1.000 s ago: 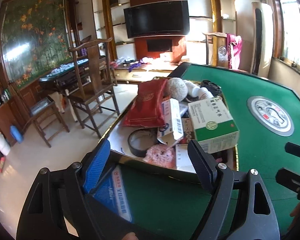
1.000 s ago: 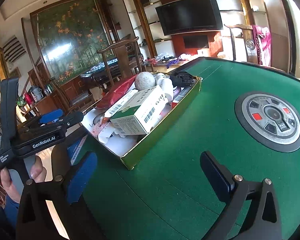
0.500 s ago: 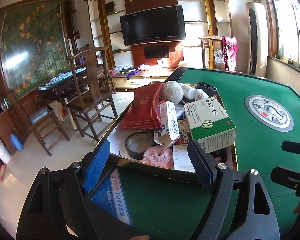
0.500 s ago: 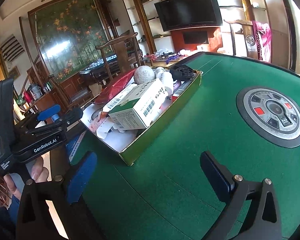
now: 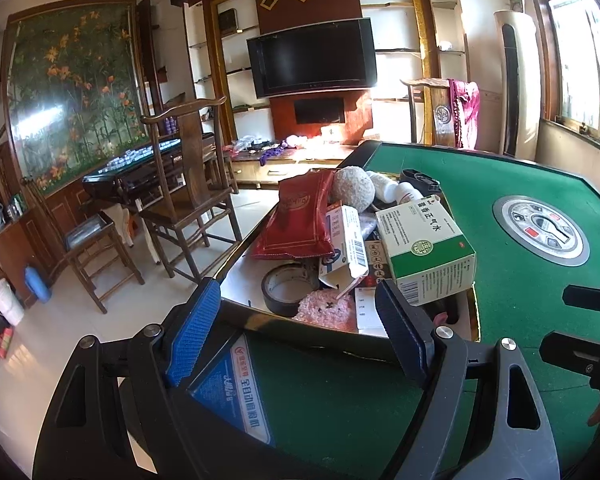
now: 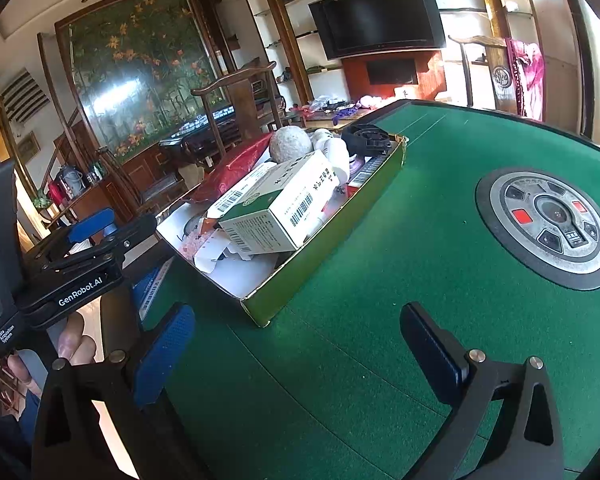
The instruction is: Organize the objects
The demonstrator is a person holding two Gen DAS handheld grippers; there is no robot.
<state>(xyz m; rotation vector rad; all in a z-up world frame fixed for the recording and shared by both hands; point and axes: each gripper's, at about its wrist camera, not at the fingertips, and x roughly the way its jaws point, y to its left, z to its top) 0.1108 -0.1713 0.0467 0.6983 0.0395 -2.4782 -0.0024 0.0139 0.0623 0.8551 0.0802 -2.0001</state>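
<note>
A shallow cardboard tray (image 5: 312, 338) heaped with clutter sits on the green worktop (image 5: 520, 300), at its left edge. The left gripper (image 5: 300, 336) hovers just short of the tray's near wall, jaws spread wide and holding nothing; a green-and-white medicine box (image 5: 426, 250), a roll of black tape (image 5: 286, 288) and a red pouch (image 5: 300, 216) lie beyond them. The right gripper (image 6: 300, 348) hangs over bare felt to the right of the tray's near corner (image 6: 260, 312), jaws likewise released and empty.
</note>
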